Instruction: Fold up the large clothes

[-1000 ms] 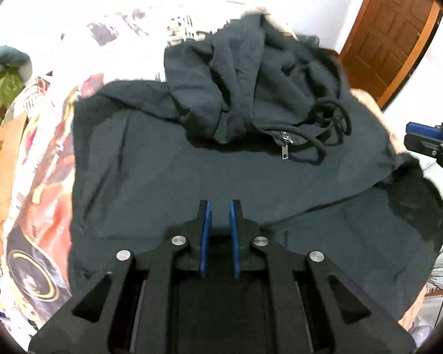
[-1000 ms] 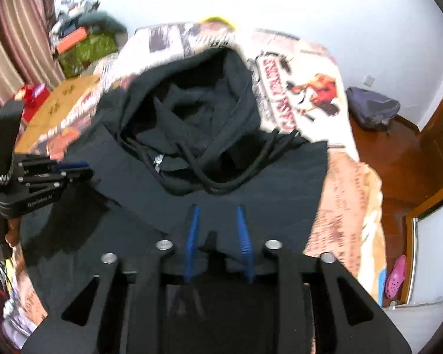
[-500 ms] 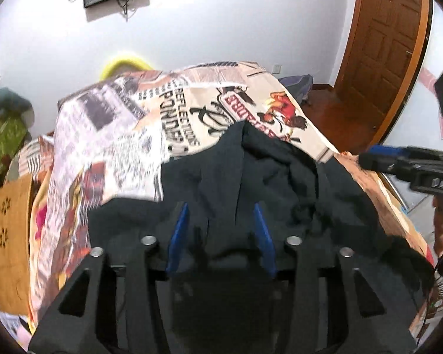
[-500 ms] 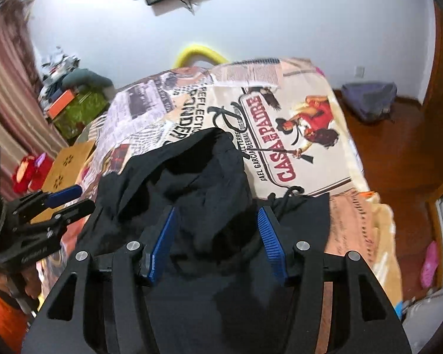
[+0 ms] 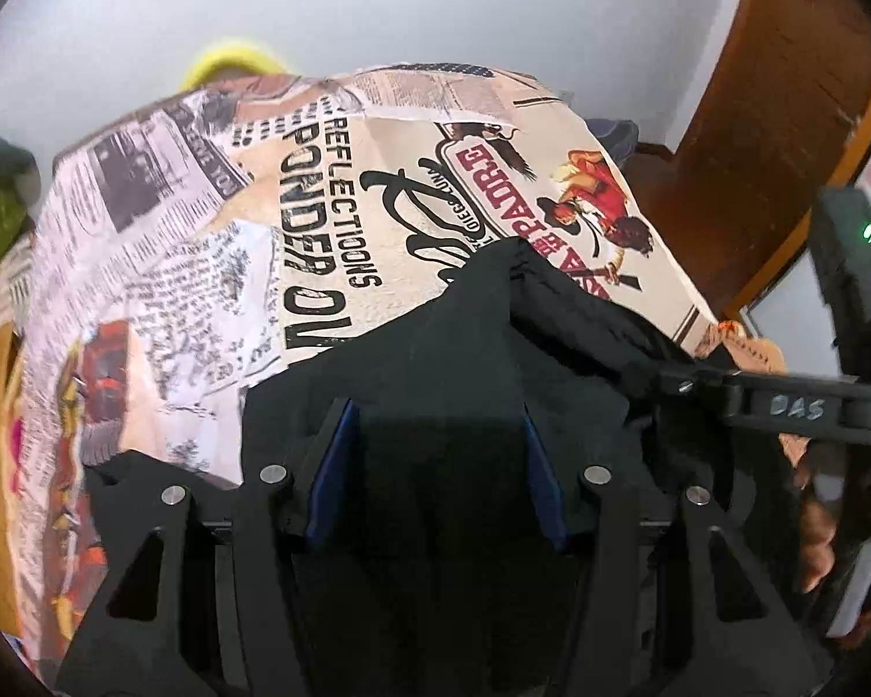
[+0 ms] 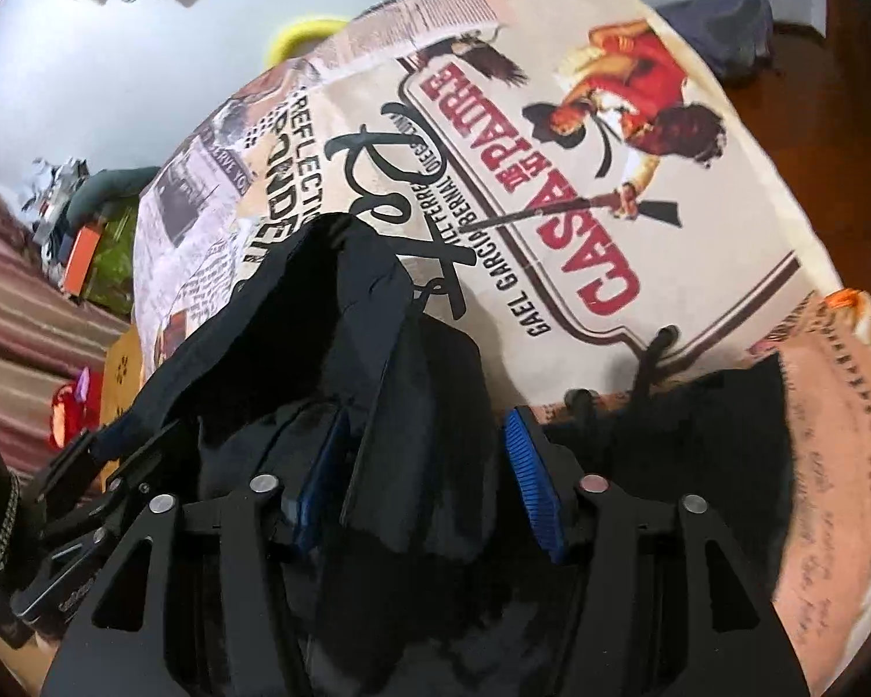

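The left hand-held gripper (image 5: 438, 464) stood with its blue-padded jaws half apart, having just been opening, and the soft black cotton hooded sweatshirt (image 5: 493, 348) lay bunched between and under them; whether the pads still pressed on the cloth could not be told. Just ahead of it the dark fabric rose to a limp, creased peak and sloped away to its right, where the matte black arm of the right hand-held gripper (image 5: 668, 386) reached into the folds, a person's hand (image 5: 824, 528) behind it.

In the right wrist view, that right hand-held gripper (image 6: 429, 464) had its ribbed blue pads set fairly narrow, having just been closing, with a thick, hanging fold of the sweatshirt (image 6: 412, 406) between them; a firm grip could not be confirmed. A round black drawstring (image 6: 653, 357) trailed off to its right.

Beyond both hand-held grippers, the sweatshirt rested on the near end of a bed covered by a smooth cream printed sheet (image 5: 331, 221) bearing newspaper text, bold black lettering and a red-clad rider. Farther to the right stood a brown panelled wooden door (image 5: 772, 116).
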`<state>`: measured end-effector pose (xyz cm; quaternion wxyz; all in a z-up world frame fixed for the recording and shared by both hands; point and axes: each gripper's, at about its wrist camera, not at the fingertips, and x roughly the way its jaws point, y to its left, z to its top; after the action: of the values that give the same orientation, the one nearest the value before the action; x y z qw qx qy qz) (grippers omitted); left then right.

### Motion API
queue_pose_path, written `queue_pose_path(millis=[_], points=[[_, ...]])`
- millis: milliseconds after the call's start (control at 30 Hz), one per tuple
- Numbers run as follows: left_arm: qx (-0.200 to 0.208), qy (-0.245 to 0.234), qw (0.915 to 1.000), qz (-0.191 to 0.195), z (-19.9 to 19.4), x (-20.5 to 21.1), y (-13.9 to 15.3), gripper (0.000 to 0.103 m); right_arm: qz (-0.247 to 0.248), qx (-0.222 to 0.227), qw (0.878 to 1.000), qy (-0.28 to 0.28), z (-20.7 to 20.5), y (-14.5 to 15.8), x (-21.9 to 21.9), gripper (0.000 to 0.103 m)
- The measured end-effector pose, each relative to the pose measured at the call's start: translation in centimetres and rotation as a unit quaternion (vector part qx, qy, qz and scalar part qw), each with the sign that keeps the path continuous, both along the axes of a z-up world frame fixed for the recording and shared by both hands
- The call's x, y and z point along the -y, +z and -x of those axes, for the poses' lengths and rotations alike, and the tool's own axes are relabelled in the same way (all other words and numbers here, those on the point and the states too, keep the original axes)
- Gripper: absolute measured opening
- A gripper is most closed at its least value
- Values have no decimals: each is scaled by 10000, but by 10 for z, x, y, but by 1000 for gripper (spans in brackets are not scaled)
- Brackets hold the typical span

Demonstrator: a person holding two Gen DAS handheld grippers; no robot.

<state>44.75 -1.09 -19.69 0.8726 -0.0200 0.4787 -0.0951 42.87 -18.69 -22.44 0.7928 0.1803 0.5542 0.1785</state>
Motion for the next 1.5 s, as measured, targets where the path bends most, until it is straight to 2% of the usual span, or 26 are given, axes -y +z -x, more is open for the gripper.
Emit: queue_pose_path(millis=[33, 100, 133, 233, 333, 500, 633, 800, 900, 967, 1067, 1133, 1267, 1400, 1500], points=[[-33, 29, 9999, 99, -2, -2, -2, 54, -92, -24, 10000, 9, 0, -2, -2, 24], [-75, 77, 9997, 234, -4, -5, -6, 48, -12, 70, 10000, -2, 3, 4, -5, 21], [-82, 84, 9996, 270, -3, -6, -6, 39, 103, 244, 9996, 73, 8, 11, -9, 17], [-37, 91, 9992, 376, 5, -11, 1, 21, 564, 903, 9935, 393, 28, 36, -22, 13], [97, 111, 9983, 565, 26, -21, 19, 16, 792, 1505, 9832, 666, 63, 66, -28, 12], [342, -104, 9964, 770, 80, -31, 47, 15, 720, 1883, 9755, 883, 118, 91, -18, 11], [337, -321, 9967, 664, 131, -32, 48, 15, 816, 2062, 9687, 1117, 164, 98, -17, 11], [113, -465, 9986, 243, 190, -32, 26, 18, 1120, 1773, 9684, 1348, 204, 81, -13, 15], [-233, -337, 9991, 93, 222, -40, 5, 19, 1253, 1437, 9713, 1421, 222, 66, -6, 19], [-319, -205, 9993, -39, 237, -48, -2, 19, 1284, 1243, 9732, 1450, 233, 59, 0, 19], [-330, 15, 9994, -135, 251, -61, -1, 19, 1340, 1215, 9732, 1424, 243, 63, 8, 19], [-237, 122, 9995, -177, 254, -67, 7, 19, 1424, 1371, 9716, 1304, 246, 76, 12, 19], [135, 212, 9995, -181, 254, -69, 35, 19, 1212, 1827, 9696, 1089, 249, 111, 11, 20], [561, 137, 9983, -101, 250, -58, 60, 20, 1021, 2290, 9622, 1059, 250, 134, -5, 37], [832, 7, 9965, -26, 241, -40, 72, 21, 994, 2434, 9580, 1142, 245, 134, -24, 39]])
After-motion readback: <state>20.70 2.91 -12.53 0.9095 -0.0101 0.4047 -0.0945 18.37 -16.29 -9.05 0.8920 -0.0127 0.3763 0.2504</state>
